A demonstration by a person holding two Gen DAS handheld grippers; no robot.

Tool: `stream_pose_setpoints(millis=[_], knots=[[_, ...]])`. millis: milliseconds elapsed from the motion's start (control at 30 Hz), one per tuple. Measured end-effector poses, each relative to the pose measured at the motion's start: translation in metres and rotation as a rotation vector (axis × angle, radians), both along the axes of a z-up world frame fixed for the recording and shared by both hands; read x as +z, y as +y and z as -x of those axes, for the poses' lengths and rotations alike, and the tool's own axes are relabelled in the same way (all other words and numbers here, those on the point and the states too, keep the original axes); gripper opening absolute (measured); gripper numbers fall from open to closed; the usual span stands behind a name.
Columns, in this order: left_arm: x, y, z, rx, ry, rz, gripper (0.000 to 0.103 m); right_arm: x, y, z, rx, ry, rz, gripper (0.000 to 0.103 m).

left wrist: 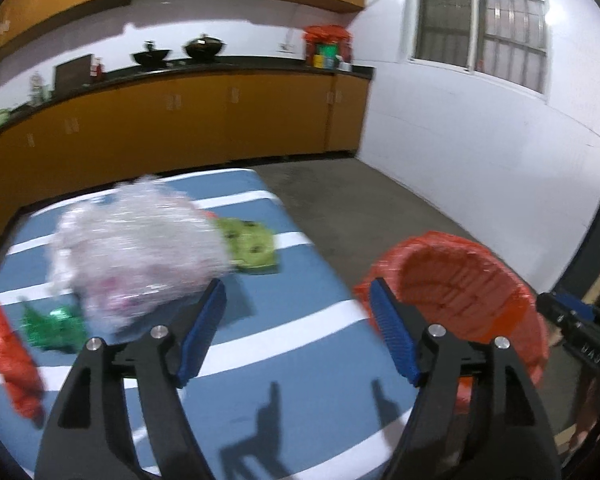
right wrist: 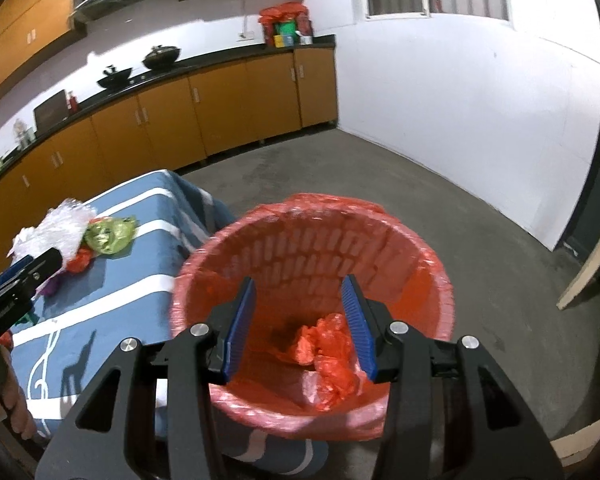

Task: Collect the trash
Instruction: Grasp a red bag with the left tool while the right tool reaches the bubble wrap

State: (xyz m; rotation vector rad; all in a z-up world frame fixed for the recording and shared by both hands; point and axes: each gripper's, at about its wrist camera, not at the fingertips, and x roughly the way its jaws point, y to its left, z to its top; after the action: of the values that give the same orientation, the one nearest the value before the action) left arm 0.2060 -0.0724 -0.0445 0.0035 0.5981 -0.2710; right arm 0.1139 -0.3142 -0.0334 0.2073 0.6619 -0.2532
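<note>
A bin lined with a red bag (right wrist: 312, 248) stands on the floor beside the table (left wrist: 284, 320); it also shows in the left wrist view (left wrist: 460, 280). A crumpled red bag (right wrist: 332, 360) lies inside it. My right gripper (right wrist: 300, 320) is open and empty above the bin's mouth. My left gripper (left wrist: 300, 328) is open and empty above the table's blue striped cloth. On the cloth lie a clear plastic wad (left wrist: 136, 252), a light green wrapper (left wrist: 252, 244), a dark green wrapper (left wrist: 52, 328) and a red plastic piece (left wrist: 14, 364).
Orange kitchen cabinets with a dark counter (left wrist: 220, 68) run along the back wall, holding woks (left wrist: 204, 46) and a red bag of items (left wrist: 326, 46). Grey concrete floor (right wrist: 420, 200) lies right of the table. A wooden board (right wrist: 592, 260) leans at the right.
</note>
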Motion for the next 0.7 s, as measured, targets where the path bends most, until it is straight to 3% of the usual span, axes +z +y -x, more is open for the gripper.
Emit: stream_pose_setpoints(millis=[100,400,533,700], knots=[[0.002,0.03,0.009,0.065,-0.016,-0.01,0.074,0.003,0.016,-0.005,0.032,-0.011,-0.003,0.056],[0.005,0.145,0.036,0.353,-0.058,-0.081,0.076,0.009,0.078,-0.023,0.156,-0.033,0.005,0.063],[-0.005,0.196,0.037,0.478,-0.021,-0.104,0.076,0.011,0.105,-0.03,0.207,-0.043,0.017,0.067],[-0.023,0.232,0.03,0.538,0.059,-0.077,0.076,0.011,0.139,-0.037,0.278,-0.045,0.024,0.067]])
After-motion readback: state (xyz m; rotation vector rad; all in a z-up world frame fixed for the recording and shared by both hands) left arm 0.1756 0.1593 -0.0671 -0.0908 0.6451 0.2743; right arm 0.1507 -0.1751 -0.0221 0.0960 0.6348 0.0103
